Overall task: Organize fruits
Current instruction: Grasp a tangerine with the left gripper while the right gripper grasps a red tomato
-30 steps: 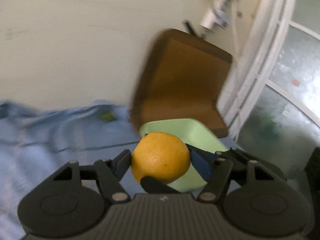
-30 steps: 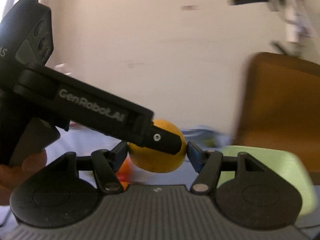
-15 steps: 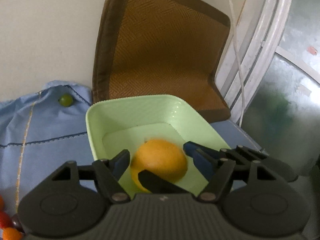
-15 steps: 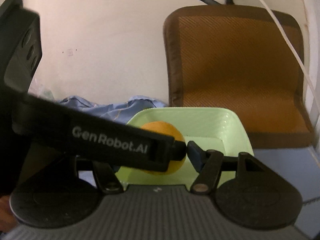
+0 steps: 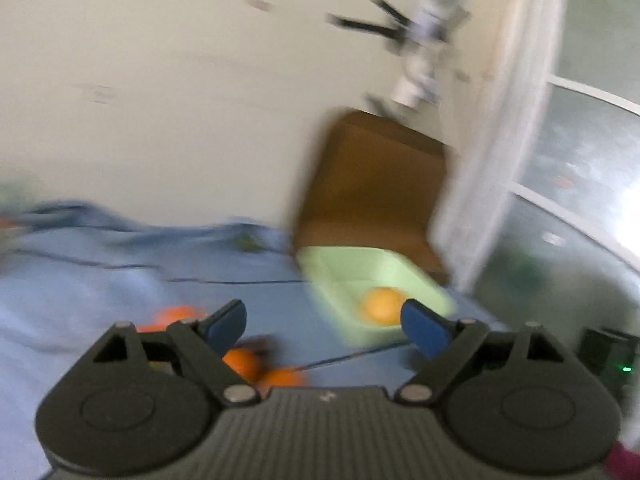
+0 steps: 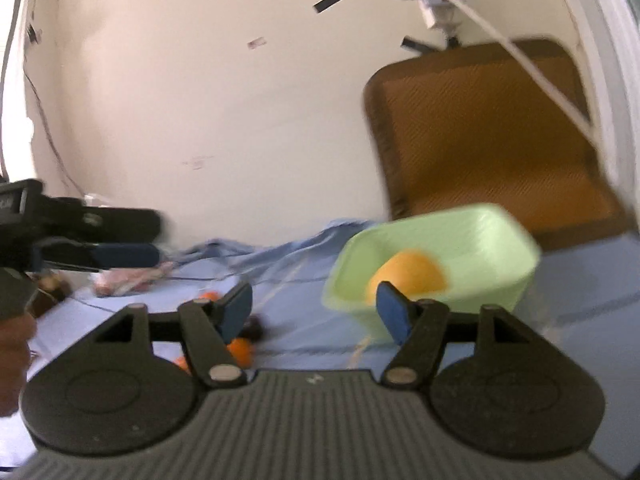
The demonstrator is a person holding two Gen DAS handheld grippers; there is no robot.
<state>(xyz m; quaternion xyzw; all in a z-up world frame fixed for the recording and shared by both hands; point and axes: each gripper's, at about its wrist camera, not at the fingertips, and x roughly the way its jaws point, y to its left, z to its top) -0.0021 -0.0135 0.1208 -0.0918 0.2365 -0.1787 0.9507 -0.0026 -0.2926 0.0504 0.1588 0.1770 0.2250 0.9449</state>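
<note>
A large orange (image 5: 380,306) lies inside the pale green bowl (image 5: 320,276) on the blue cloth, blurred by motion. My left gripper (image 5: 322,316) is well back from the bowl, jaws opening, nothing between them. In the right wrist view the same orange (image 6: 412,272) rests in the bowl (image 6: 480,240), just beyond my right gripper (image 6: 313,304), whose jaws are opening and hold nothing. The left gripper (image 6: 152,238) shows at the left edge, away from the bowl. Small oranges (image 5: 242,362) (image 6: 240,350) lie on the cloth near the fingers.
A brown chair (image 6: 480,140) stands behind the bowl against the wall. A white cable (image 6: 520,60) hangs across it. A small green fruit (image 5: 244,242) sits far back on the cloth. A dark fruit (image 6: 254,328) and a wrapped packet (image 6: 132,280) lie to the left.
The orange was carried over the bowl and let go; it now lies in the bowl. Both grippers opened wider, and the left one swung away to the left.
</note>
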